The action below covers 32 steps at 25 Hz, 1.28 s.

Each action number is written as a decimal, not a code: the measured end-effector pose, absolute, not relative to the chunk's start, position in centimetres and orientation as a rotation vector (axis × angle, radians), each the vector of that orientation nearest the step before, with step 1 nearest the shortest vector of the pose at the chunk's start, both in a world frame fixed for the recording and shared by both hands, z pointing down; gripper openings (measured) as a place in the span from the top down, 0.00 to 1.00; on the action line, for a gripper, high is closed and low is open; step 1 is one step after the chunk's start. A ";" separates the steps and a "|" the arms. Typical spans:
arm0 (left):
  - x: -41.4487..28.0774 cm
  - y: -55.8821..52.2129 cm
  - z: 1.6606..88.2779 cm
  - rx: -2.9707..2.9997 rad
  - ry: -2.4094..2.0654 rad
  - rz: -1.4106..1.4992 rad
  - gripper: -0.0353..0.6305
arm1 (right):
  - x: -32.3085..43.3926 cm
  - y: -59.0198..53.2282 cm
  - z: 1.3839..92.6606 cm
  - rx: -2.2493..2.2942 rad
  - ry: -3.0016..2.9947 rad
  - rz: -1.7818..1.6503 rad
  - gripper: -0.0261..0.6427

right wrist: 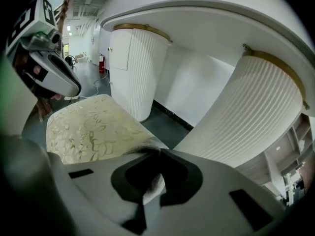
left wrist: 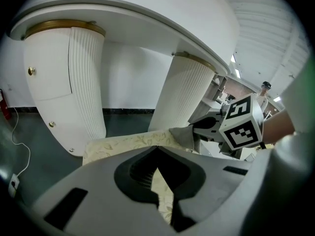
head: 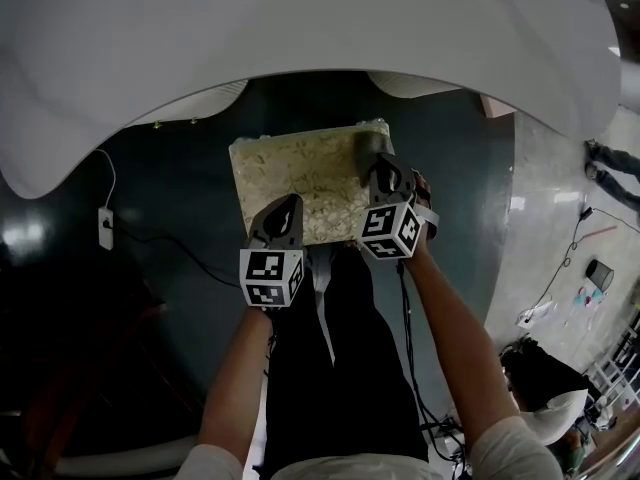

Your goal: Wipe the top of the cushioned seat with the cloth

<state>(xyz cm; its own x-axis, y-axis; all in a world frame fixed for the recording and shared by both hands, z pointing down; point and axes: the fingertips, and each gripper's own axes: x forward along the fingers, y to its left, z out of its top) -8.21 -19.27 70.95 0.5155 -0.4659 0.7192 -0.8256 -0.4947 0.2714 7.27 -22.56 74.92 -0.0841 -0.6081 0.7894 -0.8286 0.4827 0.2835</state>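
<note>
The white table (head: 300, 28) is arching over everything ahead of both pairs of jaws. Below them the cushioned seat (head: 290, 183) is lying flat, looking padded. The right gripper (head: 376, 164) is pinching the grey cloth (head: 372, 146) between its tips. Being limp and light, the cloth probably wants gripping by a bunched fold. The left gripper (head: 292, 202) is hovering, clenched on nothing.
</note>
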 end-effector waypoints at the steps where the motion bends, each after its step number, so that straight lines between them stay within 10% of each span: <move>1: -8.3 -19.3 70.9 2.148 -1.052 0.767 0.93 | 7.2 -22.6 75.3 1.207 -1.786 0.310 0.94; 32: -12.2 -20.1 73.1 2.076 -1.073 0.792 0.93 | 2.0 -23.1 78.1 1.161 -1.787 0.520 0.94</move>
